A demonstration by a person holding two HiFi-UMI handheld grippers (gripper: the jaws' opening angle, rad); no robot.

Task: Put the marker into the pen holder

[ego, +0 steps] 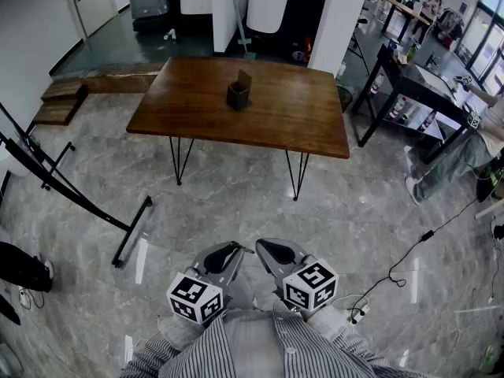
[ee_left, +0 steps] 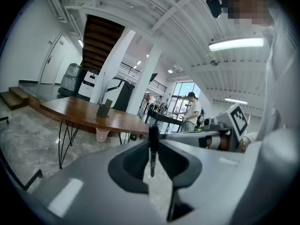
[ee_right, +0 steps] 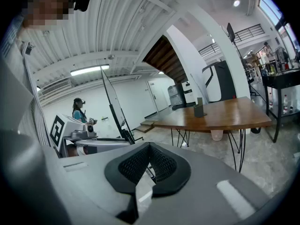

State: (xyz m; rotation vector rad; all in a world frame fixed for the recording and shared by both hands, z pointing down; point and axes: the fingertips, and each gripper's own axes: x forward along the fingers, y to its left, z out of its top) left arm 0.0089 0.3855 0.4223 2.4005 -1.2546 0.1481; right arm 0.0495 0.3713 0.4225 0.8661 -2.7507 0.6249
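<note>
A dark pen holder point(ego: 239, 91) stands near the middle of a brown wooden table point(ego: 276, 128), well ahead of me across the floor. Both grippers are held close to my body, far short of the table. My left gripper point(ego: 242, 250) is shut on a black marker point(ee_left: 152, 146), which stands upright between its jaws. In the left gripper view the pen holder point(ee_left: 103, 109) shows far off to the left. My right gripper point(ego: 263, 248) is shut, its ribbed pads point(ee_right: 157, 163) meeting with nothing between them. From there the pen holder point(ee_right: 198, 109) is on the table point(ee_right: 225, 117) ahead to the right.
A black stand with floor feet point(ego: 79, 203) slants across the left. A black desk point(ego: 417, 85) with clutter is right of the table. A cable and power strip point(ego: 358, 313) lie on the floor at my right. A person point(ee_left: 191, 111) stands in the background.
</note>
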